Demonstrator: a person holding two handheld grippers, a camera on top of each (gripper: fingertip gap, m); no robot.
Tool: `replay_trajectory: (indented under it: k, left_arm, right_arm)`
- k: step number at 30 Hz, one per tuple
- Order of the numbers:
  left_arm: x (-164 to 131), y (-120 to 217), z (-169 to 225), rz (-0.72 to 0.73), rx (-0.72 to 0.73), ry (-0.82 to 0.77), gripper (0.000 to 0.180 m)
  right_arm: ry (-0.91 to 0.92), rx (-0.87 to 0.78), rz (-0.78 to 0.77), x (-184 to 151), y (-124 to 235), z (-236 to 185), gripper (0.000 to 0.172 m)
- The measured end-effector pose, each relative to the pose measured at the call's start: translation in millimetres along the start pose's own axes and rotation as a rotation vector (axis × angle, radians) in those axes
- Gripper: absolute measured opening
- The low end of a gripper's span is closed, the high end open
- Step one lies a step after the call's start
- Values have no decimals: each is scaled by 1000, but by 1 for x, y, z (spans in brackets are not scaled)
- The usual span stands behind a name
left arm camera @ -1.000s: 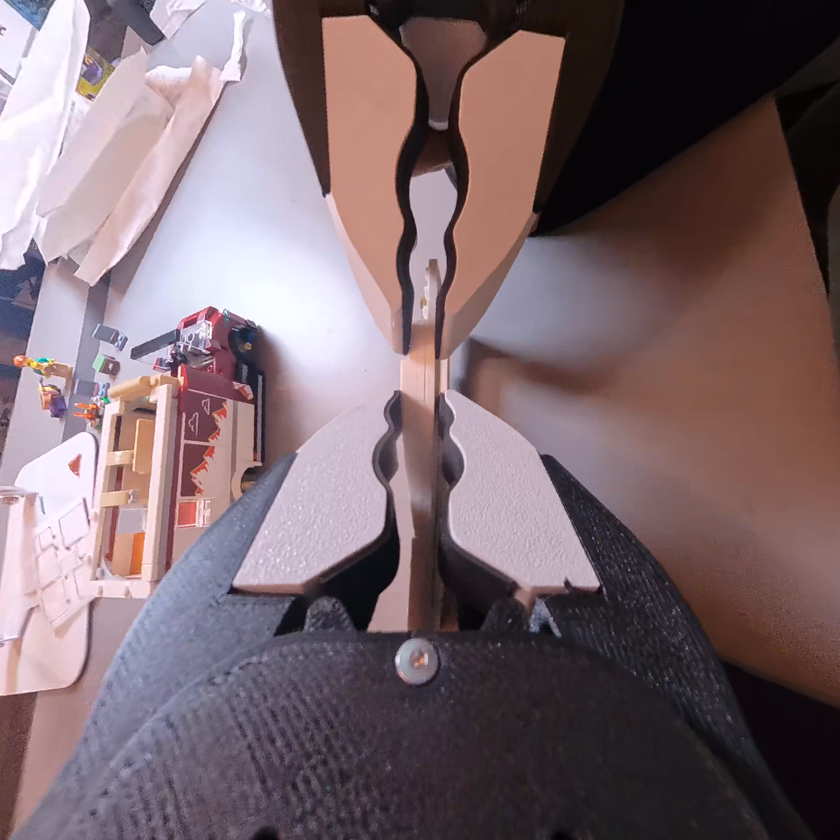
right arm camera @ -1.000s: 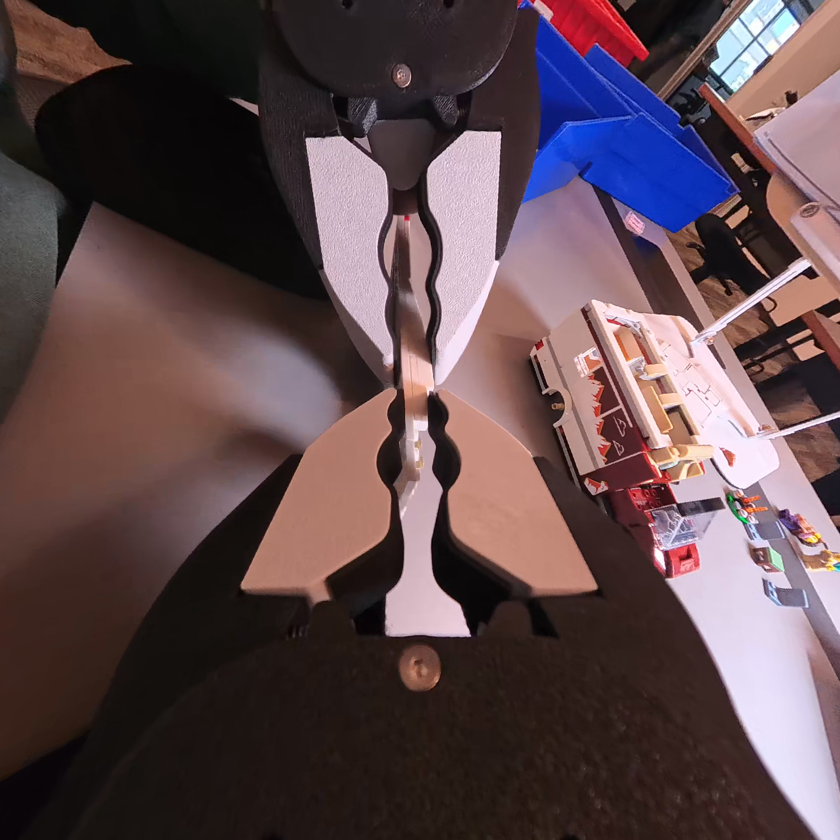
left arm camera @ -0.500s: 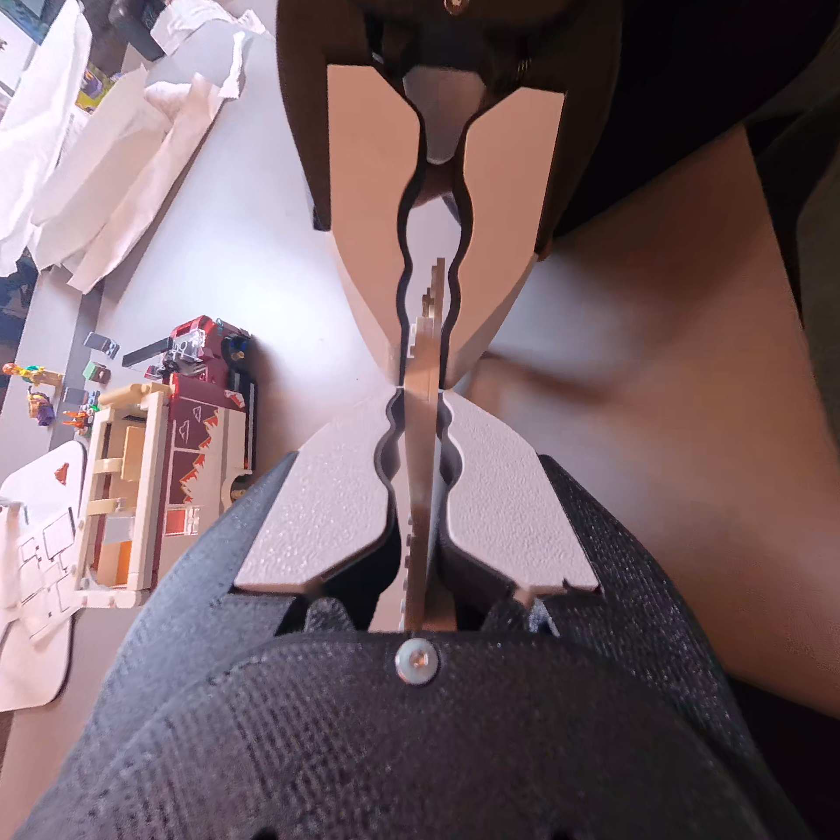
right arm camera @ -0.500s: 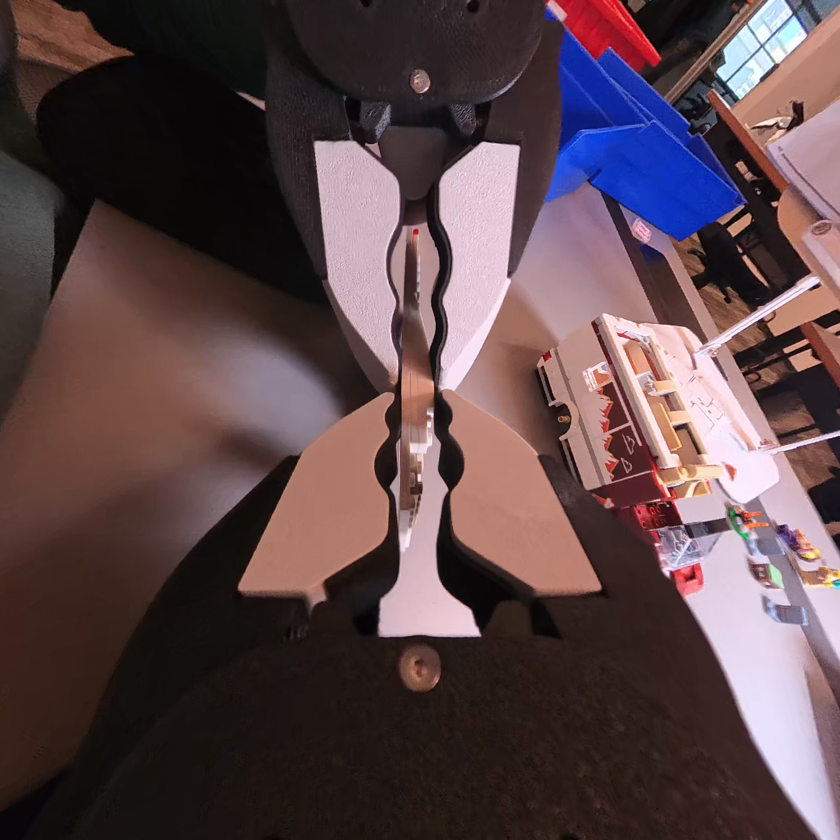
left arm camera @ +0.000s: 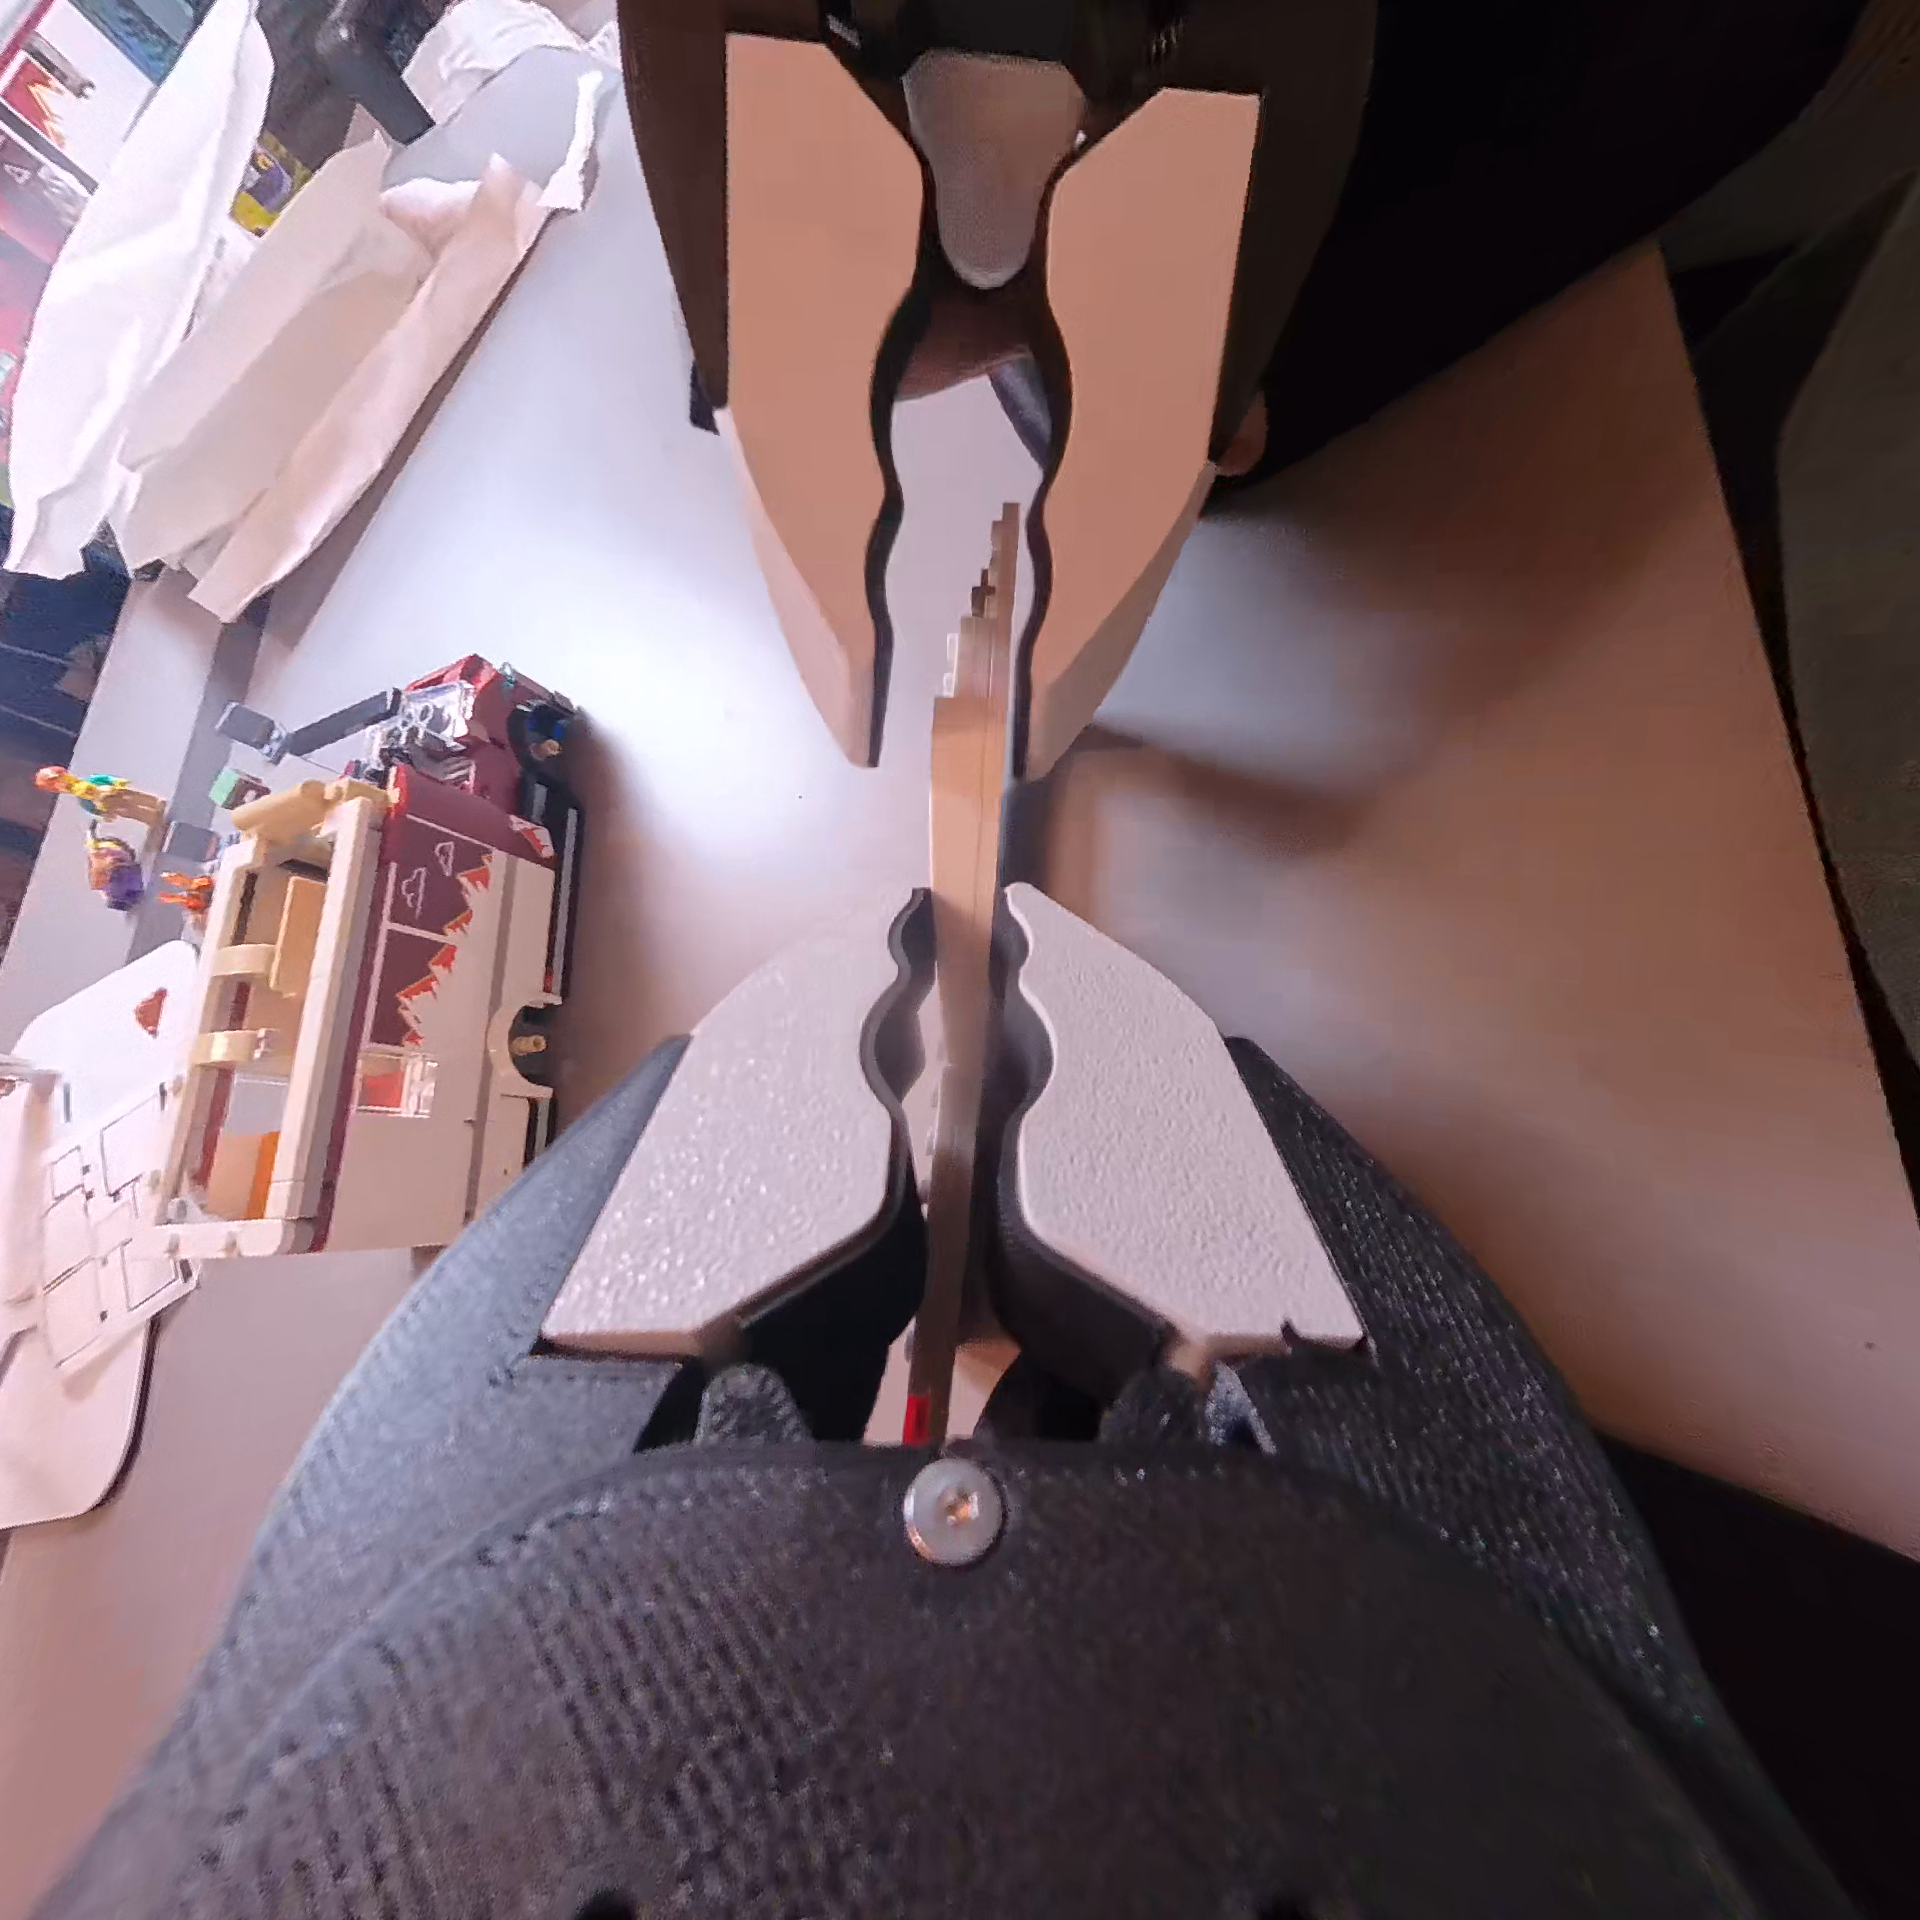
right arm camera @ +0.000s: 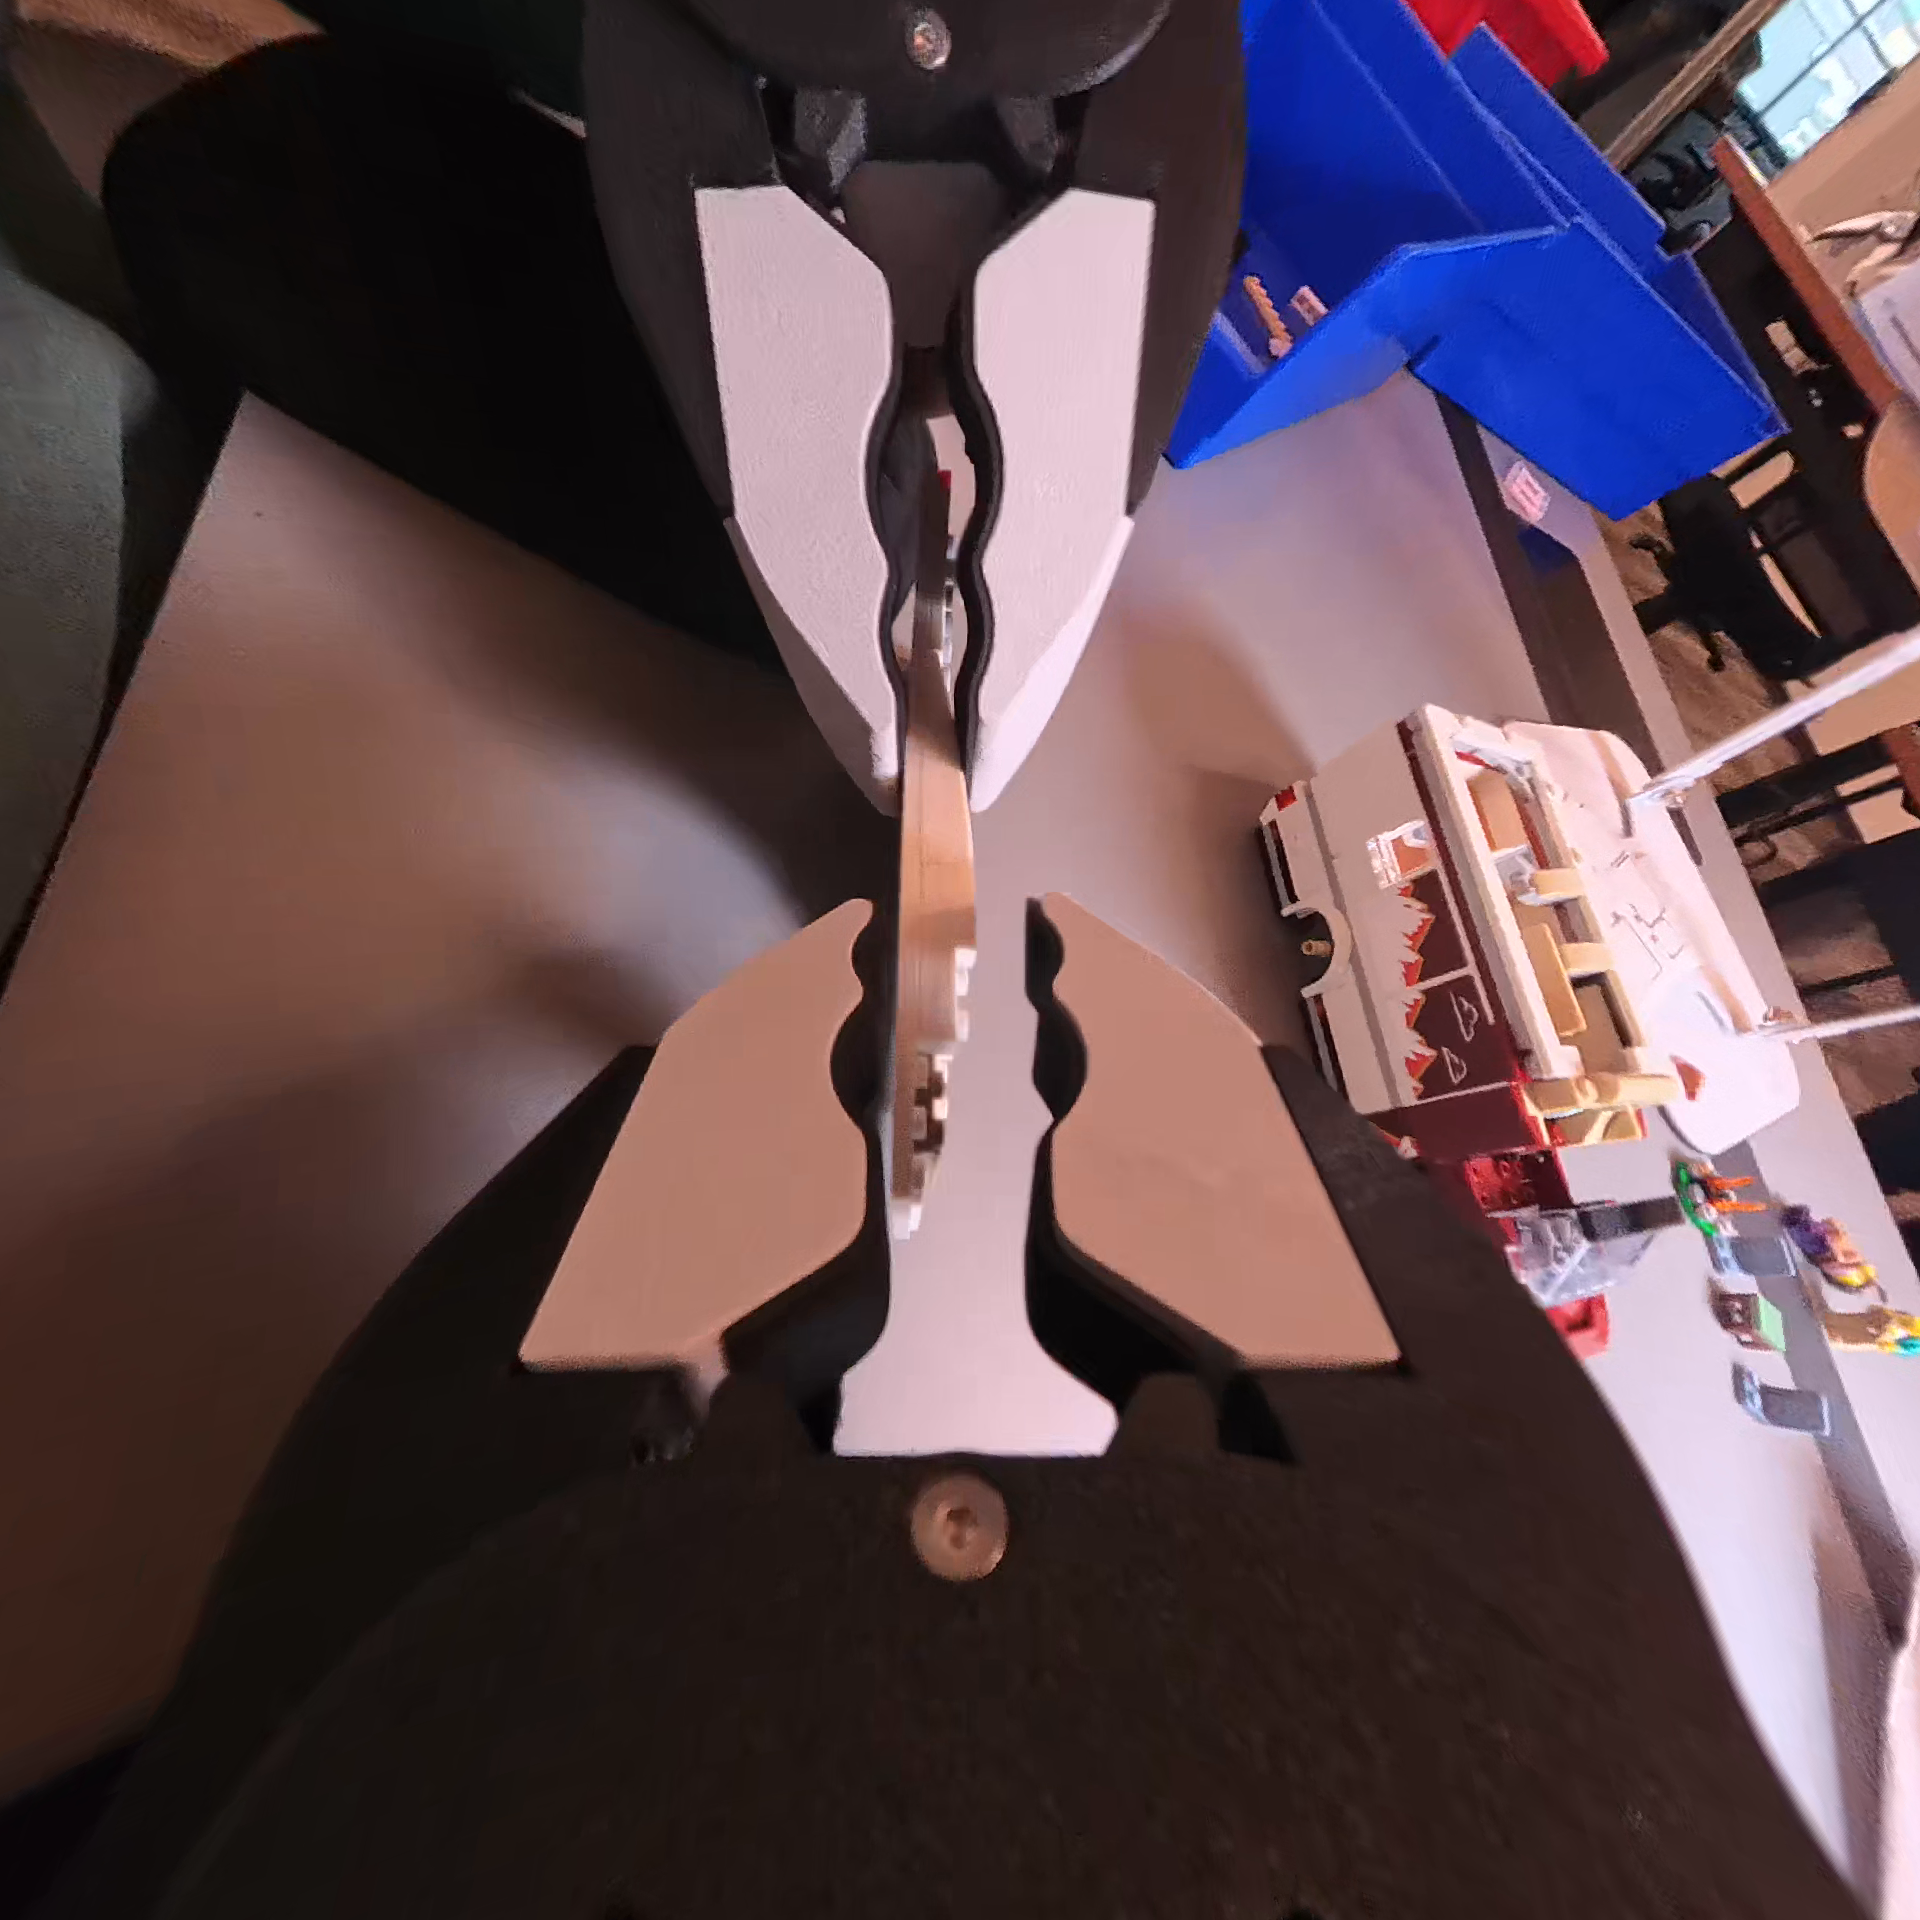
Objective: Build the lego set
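A thin tan brick-built plate (left arm camera: 961,810) stands on edge in the air between my two grippers, which face each other tip to tip. My left gripper (left arm camera: 966,894) is shut on one end of it, both pads pressing its faces. This grip also shows at the top of the right wrist view, on the left gripper (right arm camera: 930,800). My right gripper (right arm camera: 951,904) is open around the stepped white-studded end of the plate (right arm camera: 935,862). One finger (right arm camera: 810,1039) lies against it and the other finger (right arm camera: 1143,1091) stands clear with table showing between. The right gripper also shows in the left wrist view (left arm camera: 945,764).
A dark red and cream brick model (left arm camera: 384,997) lies on the grey table (left arm camera: 623,520); it also shows in the right wrist view (right arm camera: 1475,935). Small figures (right arm camera: 1818,1247) lie beside it. White paper bags (left arm camera: 260,343) and blue bins (right arm camera: 1455,260) stand at the far edges. The tips of both grippers are at nearly the same place.
My right gripper's jaws have opened off the tan plate, which they pinched a second ago. My left gripper has stayed shut on it. The grippers have drawn slightly apart.
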State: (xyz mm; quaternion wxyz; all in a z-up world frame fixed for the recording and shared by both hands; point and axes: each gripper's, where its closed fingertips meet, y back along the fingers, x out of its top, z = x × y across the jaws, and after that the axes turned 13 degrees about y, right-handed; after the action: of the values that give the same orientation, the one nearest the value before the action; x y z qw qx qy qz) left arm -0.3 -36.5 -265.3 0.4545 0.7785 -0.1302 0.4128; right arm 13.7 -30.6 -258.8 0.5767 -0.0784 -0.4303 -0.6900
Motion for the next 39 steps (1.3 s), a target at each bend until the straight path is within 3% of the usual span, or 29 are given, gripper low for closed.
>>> replay_trajectory:
  k: [3,9,17,20,22,27,31,34,39]
  left_arm:
    - [4,0,-1,19,-3,7,11]
    - [2,5,-6,40,48,-17,17]
    - [-3,2,-5,39,59,-45,10]
    - [-4,3,-16,51,139,-91,10]
    - [-4,4,-18,62,170,-127,10]
    - [-3,-1,-19,72,195,-164,9]
    - [-10,-5,-13,58,132,-110,10]
    - [-14,-2,-15,46,92,-38,25]
    - [-28,9,-36,35,-32,231,51]
  right_arm:
    - [36,8,4,3,-4,0,13]
    - [-16,3,32,4,-3,2,13]
    - [-43,-27,17,0,-1,1,13]
    - [-162,-6,17,-10,10,6,33]
    - [-201,-27,38,-14,18,10,30]
    - [-47,-88,-37,-20,18,6,11]
    - [15,-83,-63,-27,14,0,9]
    - [108,-96,-86,-34,9,0,10]
    - [216,-80,-100,-49,2,7,10]
